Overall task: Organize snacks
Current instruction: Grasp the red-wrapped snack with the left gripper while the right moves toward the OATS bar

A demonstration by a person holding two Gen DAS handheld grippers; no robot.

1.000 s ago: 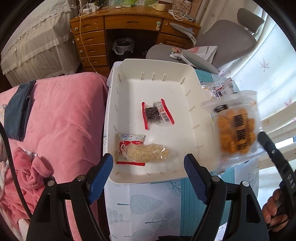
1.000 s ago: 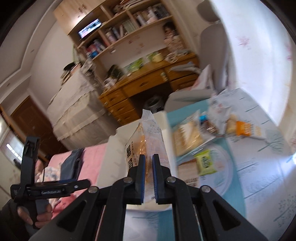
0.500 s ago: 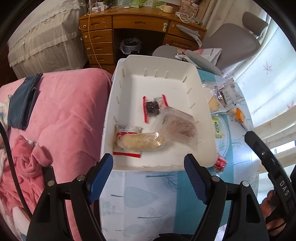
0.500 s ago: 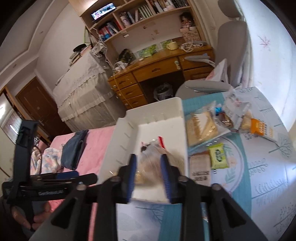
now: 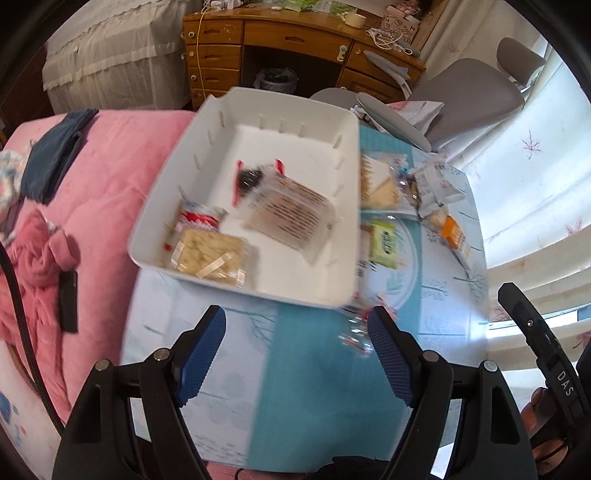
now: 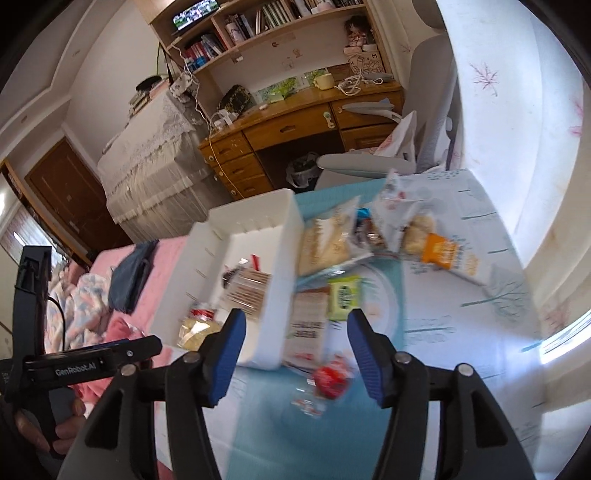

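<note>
Now the clear snack bag (image 5: 291, 216) lies flat inside the white bin (image 5: 207, 122) on the bench (image 5: 310, 373), beside a cracker pack (image 5: 208, 254). The right hand-held gripper (image 6: 295, 350) has just been opening, nothing between its jaws; the left hand-held gripper (image 5: 295, 354) gapes wide and empty too.

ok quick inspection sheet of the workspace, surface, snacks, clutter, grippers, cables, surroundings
surface: table with pale tree-print cloth, teal strip
job's things: white bin holds four snack packs, clear bag on top; green packet, orange packet, red-wrapped snack and others lie outside
clutter: black device on pink bedding
grippers: left gripper open, empty; right gripper just opening, nothing between
cables: yellow cord at wooden desk
surroundings: grey chair, bookshelf
</note>
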